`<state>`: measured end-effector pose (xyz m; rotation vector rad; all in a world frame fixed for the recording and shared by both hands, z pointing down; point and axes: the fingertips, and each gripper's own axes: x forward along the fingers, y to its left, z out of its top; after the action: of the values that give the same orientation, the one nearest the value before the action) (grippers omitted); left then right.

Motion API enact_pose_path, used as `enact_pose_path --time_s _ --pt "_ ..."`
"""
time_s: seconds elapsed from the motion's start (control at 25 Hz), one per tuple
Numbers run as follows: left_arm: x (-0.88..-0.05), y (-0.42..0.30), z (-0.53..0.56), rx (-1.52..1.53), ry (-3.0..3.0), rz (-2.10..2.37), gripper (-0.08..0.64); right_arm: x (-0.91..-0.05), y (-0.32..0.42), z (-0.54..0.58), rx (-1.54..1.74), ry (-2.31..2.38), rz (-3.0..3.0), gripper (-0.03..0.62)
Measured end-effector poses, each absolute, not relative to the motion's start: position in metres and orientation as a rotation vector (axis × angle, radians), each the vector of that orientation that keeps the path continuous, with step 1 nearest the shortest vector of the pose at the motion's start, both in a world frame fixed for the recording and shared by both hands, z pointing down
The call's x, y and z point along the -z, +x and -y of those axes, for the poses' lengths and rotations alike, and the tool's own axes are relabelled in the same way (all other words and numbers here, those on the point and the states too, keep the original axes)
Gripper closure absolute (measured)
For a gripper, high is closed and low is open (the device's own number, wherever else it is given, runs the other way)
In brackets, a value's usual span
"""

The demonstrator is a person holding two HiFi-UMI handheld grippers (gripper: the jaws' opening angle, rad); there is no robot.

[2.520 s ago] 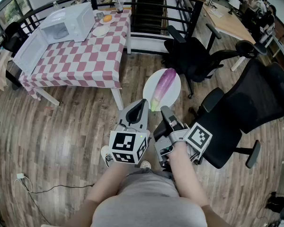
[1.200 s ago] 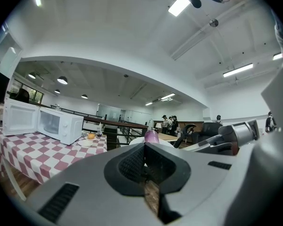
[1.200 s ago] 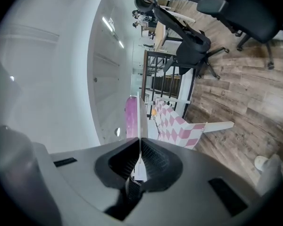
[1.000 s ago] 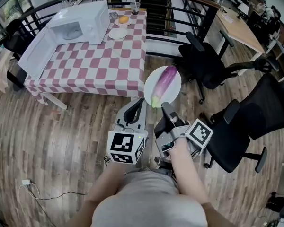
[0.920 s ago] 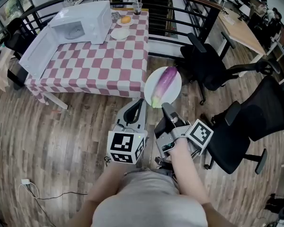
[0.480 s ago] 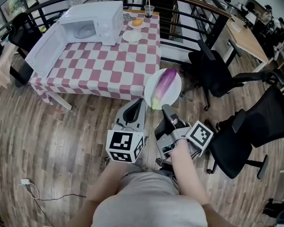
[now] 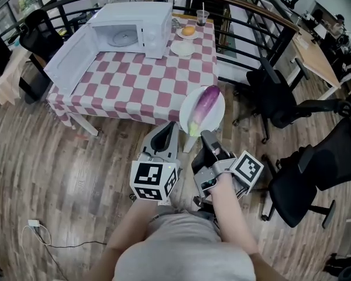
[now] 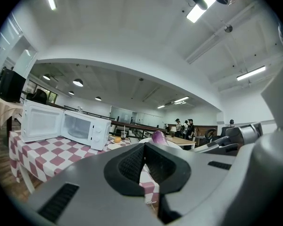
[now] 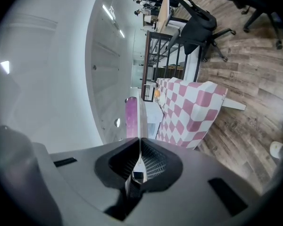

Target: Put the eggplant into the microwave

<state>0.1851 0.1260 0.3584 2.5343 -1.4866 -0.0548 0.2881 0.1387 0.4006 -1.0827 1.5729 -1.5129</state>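
We carry the eggplant point(image 7: 202, 108) lying loose on a white plate point(image 7: 186, 107). The right gripper point(image 7: 206, 138) pinches only the near rim of that plate, its jaws closed thin on it, so the eggplant sits just beyond the jaw tips. The left gripper point(image 7: 168, 129), just beside the plate's rim, has its jaws together on nothing.

We judge that a one-edge pinch could let the plate sag or twist. The rounded eggplant could then roll off before it reaches the microwave point(image 7: 155, 31), which stands door open, well ahead of the jaws and to their left. The plate might also clip the edge of the table point(image 7: 146, 89).

Compared with a second ago, the table and microwave lie nearer ahead of the jaws. Plate, eggplant and grip look unchanged.
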Motion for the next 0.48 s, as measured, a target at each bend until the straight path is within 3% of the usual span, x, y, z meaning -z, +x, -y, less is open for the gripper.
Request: enact_pose_path --time_s 0.48 --pt "-0.363 0.122 -0.112 0.088 2.459 1.579 0.555 -0.404 0.232 -0.117 1.559 -1.042 -1.616 0.558"
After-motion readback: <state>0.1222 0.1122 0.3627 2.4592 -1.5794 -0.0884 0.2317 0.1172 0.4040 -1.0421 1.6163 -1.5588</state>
